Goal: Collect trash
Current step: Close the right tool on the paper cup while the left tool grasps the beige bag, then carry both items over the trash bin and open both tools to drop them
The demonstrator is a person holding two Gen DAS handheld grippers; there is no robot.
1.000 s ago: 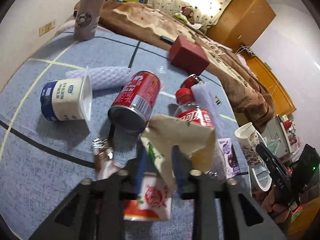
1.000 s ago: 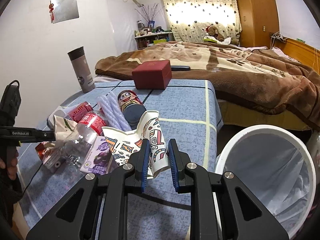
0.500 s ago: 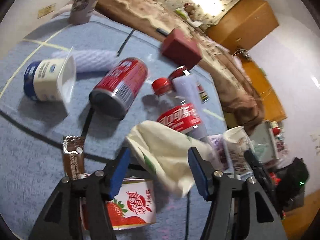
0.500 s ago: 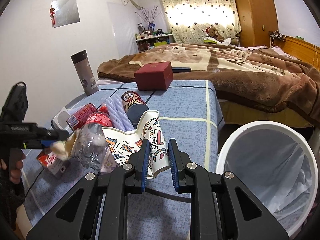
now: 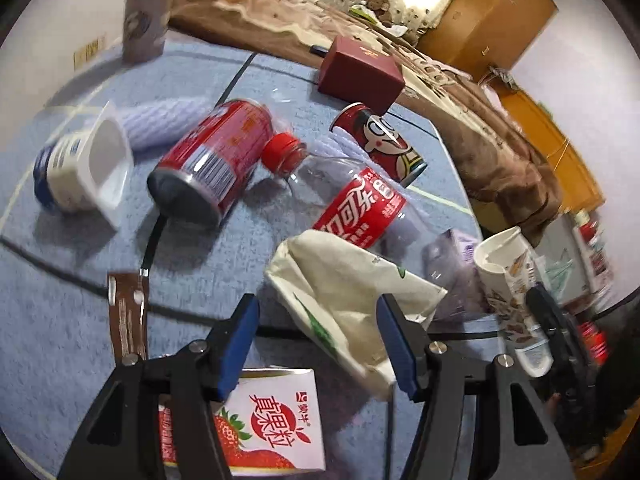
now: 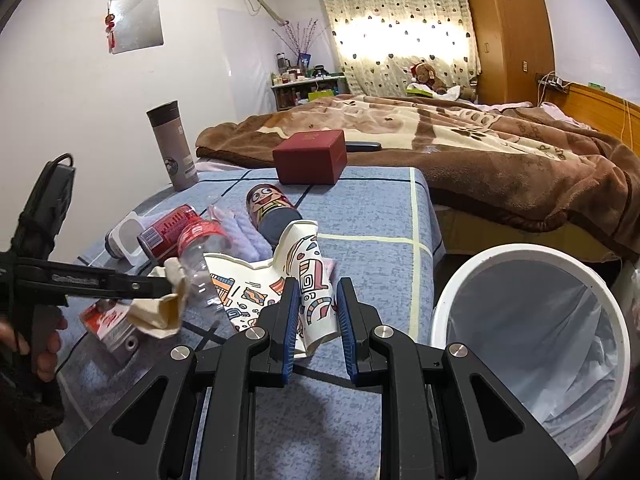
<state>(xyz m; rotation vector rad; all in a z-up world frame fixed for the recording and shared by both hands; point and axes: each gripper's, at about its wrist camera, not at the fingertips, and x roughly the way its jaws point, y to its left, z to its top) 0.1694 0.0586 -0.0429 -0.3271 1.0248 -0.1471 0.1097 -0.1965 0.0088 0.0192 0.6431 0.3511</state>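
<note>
L gripper (image 5: pixel 318 342): jaws just spread wider, released; crumpled cream wrapper (image 5: pixel 352 300) sits between them, looks to brush the right pad only, though motion blur makes that unsure. R gripper (image 6: pixel 318 320): clenched on flattened patterned paper cup (image 6: pixel 310 280), near the table's (image 6: pixel 380 216) right edge. White bin w/ liner (image 6: pixel 536 344) just past that edge, beside the cup. Mid-table: clear cola bottle (image 5: pixel 352 196), red can (image 5: pixel 216 160), cartoon can (image 5: pixel 384 144), yogurt tub (image 5: pixel 80 168) toward left edge. Strawberry milk carton (image 5: pixel 272 428) under L gripper, front edge.
</note>
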